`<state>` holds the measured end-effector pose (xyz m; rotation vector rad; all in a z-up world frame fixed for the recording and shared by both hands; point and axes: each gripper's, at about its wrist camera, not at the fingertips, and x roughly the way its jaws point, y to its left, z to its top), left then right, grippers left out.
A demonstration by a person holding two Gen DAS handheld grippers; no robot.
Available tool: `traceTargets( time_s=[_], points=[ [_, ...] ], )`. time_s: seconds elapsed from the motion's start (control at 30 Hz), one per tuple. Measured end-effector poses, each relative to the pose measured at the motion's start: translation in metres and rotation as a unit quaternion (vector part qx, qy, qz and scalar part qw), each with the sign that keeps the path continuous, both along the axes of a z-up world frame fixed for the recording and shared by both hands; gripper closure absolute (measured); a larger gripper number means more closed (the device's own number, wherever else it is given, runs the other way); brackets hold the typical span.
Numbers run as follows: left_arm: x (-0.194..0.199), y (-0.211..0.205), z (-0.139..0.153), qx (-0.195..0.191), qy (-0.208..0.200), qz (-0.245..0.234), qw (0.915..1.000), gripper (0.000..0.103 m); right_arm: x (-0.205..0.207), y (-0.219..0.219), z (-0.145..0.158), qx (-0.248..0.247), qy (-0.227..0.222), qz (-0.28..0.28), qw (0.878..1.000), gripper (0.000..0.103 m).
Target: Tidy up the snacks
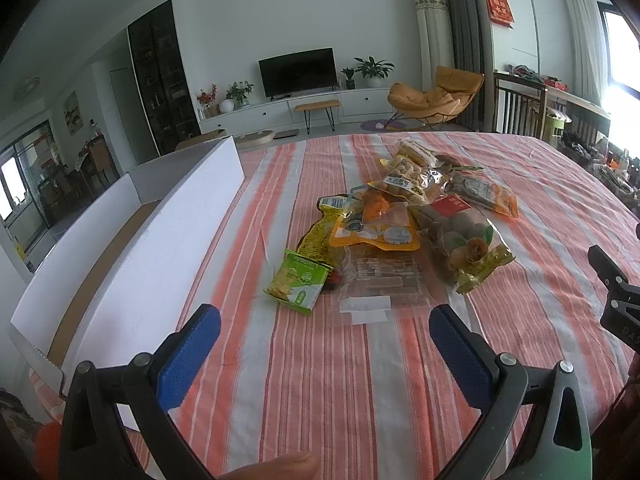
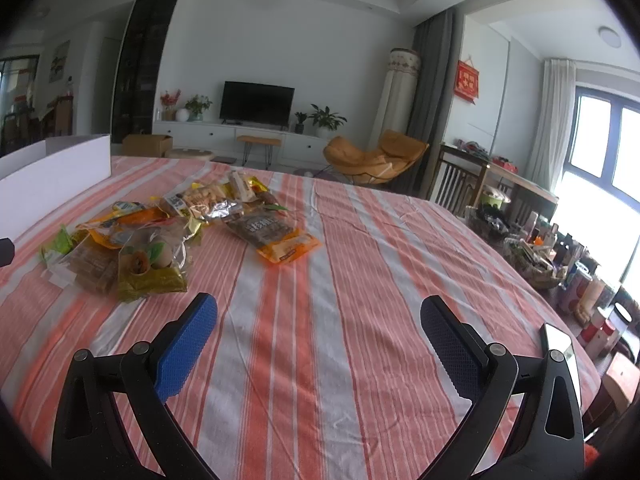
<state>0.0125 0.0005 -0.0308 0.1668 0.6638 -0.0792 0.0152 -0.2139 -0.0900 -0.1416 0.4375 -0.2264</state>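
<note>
A heap of snack packets lies mid-table on the striped cloth: a small green packet [image 1: 297,282], a clear pack of brown bars [image 1: 380,276], an orange pouch [image 1: 374,226], a gold-edged bag of round cakes [image 1: 464,248] and a peanut bag [image 1: 412,182]. A long white box [image 1: 132,248] stands open at the left. My left gripper [image 1: 325,320] is open just short of the green packet and clear pack, holding nothing. My right gripper [image 2: 318,312] is open over bare cloth, right of the gold-edged bag [image 2: 154,264] and an orange-ended packet [image 2: 276,238].
The right gripper's black body [image 1: 616,300] shows at the left view's right edge. A thumb [image 1: 276,466] is at the bottom. A phone [image 2: 558,340] lies near the table's right edge. Baskets and jars [image 2: 560,264] crowd beyond it. The white box [image 2: 52,176] is far left.
</note>
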Motion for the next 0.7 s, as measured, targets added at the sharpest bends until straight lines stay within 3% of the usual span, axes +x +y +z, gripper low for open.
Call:
traceTargets(
  time_s=[0.7],
  points=[
    [0.0017, 0.0005, -0.0051, 0.004, 0.008, 0.001, 1.0, 0.0, 0.0007, 0.0011, -0.0013, 0.0, 0.002, 0.001, 1.0, 0.001]
  ],
)
